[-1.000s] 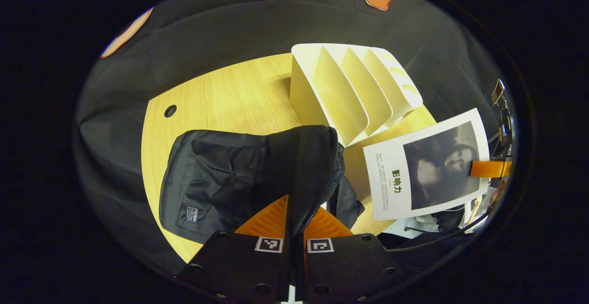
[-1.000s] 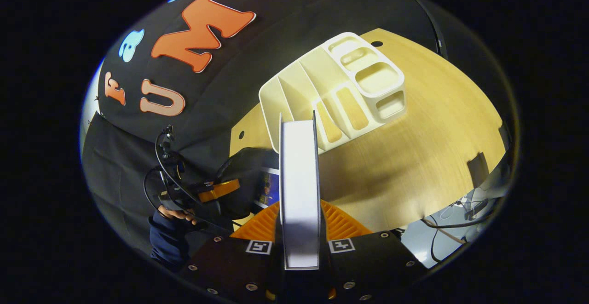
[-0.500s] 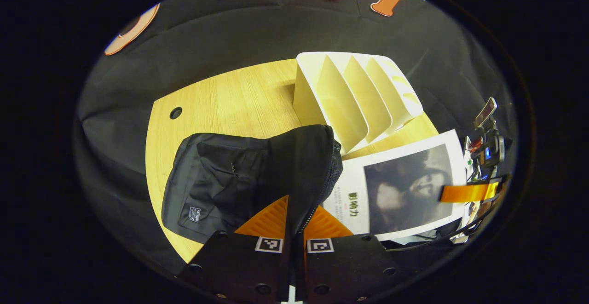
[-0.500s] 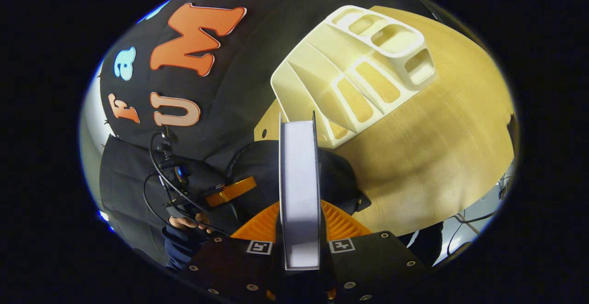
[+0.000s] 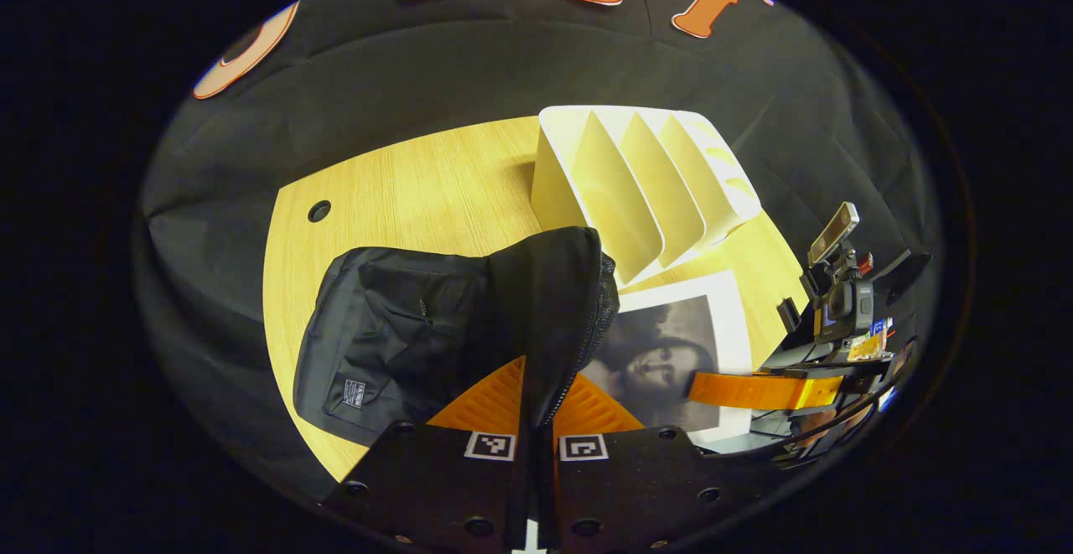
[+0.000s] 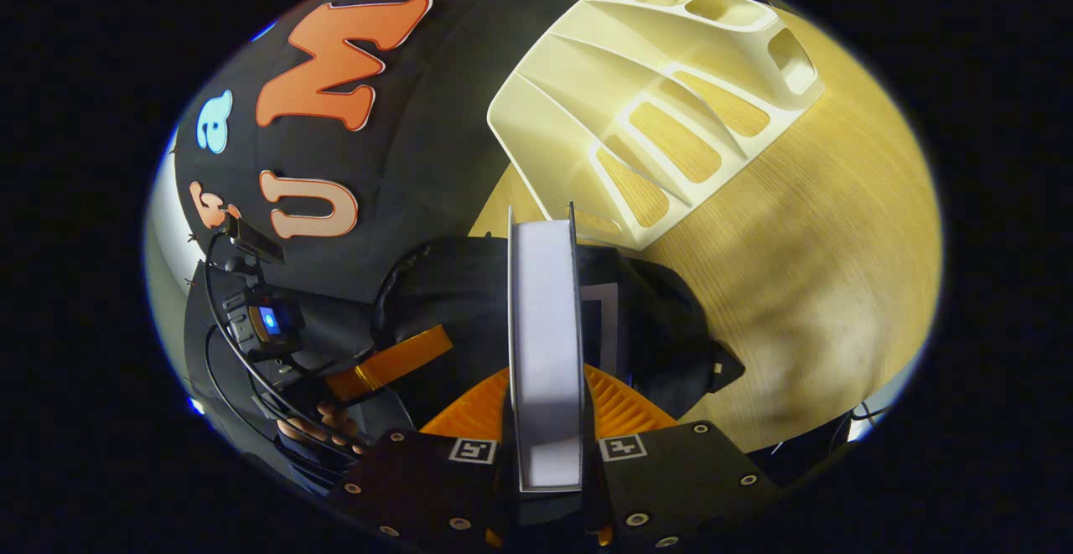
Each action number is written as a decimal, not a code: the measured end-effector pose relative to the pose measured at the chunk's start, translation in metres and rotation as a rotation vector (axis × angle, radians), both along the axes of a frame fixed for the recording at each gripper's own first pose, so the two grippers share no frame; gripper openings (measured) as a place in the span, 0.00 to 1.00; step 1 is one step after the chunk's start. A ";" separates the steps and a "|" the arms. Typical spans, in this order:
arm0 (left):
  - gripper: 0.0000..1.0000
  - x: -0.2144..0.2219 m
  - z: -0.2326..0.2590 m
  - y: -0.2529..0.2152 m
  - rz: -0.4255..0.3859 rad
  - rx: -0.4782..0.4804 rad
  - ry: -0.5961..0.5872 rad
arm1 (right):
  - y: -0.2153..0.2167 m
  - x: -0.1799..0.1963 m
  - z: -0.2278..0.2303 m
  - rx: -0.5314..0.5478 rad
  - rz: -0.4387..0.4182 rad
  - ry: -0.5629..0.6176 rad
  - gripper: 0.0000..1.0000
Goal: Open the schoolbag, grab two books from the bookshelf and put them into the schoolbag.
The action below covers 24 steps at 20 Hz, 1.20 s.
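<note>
Meanwhile left claw [image 5: 536,407] pinches schoolbag [image 5: 436,328] flap — right claw [image 6: 545,420] clamps book [image 6: 545,344]; writing unreadable.

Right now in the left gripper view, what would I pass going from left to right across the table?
Table hole → schoolbag → bookshelf → the other claw, holding a book at the bag's opening.

Black schoolbag [image 5: 402,328], cream bookshelf [image 5: 637,185], white-edged book [image 6: 545,344], light wood-grain table [image 5: 419,194].
</note>
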<state>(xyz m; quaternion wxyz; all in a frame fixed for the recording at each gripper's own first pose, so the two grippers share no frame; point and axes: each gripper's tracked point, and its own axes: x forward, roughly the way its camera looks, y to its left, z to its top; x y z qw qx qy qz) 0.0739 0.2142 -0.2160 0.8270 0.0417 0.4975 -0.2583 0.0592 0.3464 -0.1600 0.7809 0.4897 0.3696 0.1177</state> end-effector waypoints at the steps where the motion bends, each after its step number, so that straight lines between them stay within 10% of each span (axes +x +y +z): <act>1: 0.06 -0.001 0.000 -0.001 -0.007 -0.005 0.000 | 0.007 0.005 -0.002 0.015 -0.003 -0.009 0.30; 24: 0.05 -0.014 0.002 -0.016 -0.066 -0.141 -0.026 | 0.088 0.037 -0.044 -0.002 0.133 0.055 0.42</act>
